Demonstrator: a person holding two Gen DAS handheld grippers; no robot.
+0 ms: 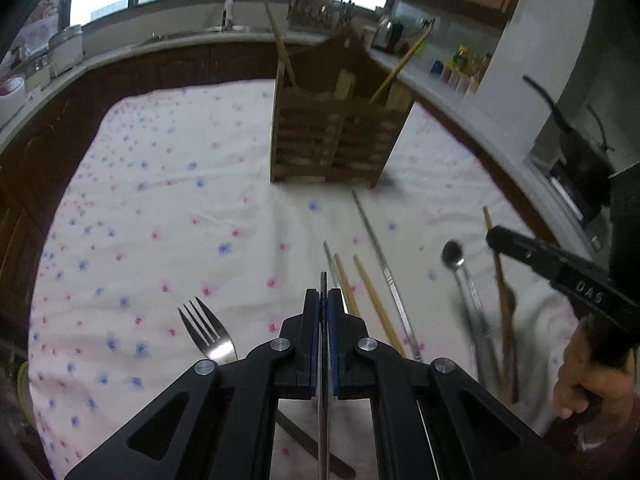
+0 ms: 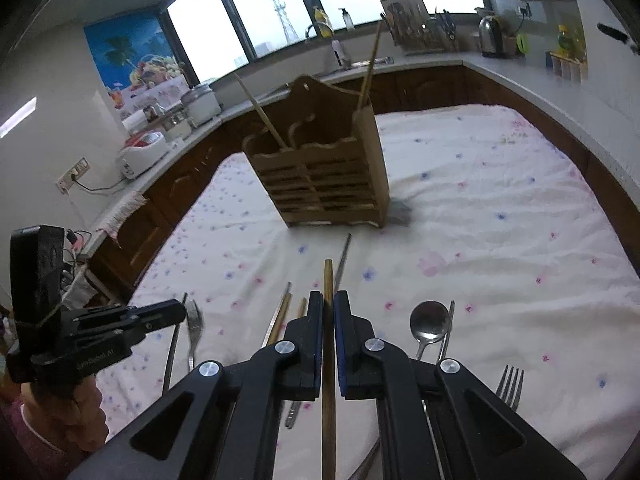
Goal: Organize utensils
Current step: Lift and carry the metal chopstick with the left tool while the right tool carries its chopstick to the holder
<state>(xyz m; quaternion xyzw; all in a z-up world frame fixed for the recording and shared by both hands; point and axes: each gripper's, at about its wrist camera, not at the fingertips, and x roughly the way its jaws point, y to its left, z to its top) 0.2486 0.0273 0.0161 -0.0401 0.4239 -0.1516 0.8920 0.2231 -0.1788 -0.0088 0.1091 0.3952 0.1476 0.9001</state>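
My landmark is the steel kettle [image 2: 491, 36] on the grey counter [image 2: 516, 80]. Just left of it stands a crowded knife rack [image 2: 424, 34], and further left the tap [image 2: 316, 28] with a yellow bottle [image 2: 320, 20] behind it on the sill. Far left of the kettle, along the same counter, sit a rice cooker [image 2: 202, 104] and a white appliance [image 2: 142, 152]. Right of the kettle stand small condiment bottles [image 1: 466, 66]. Below it spreads my flowered cloth [image 2: 500, 220].
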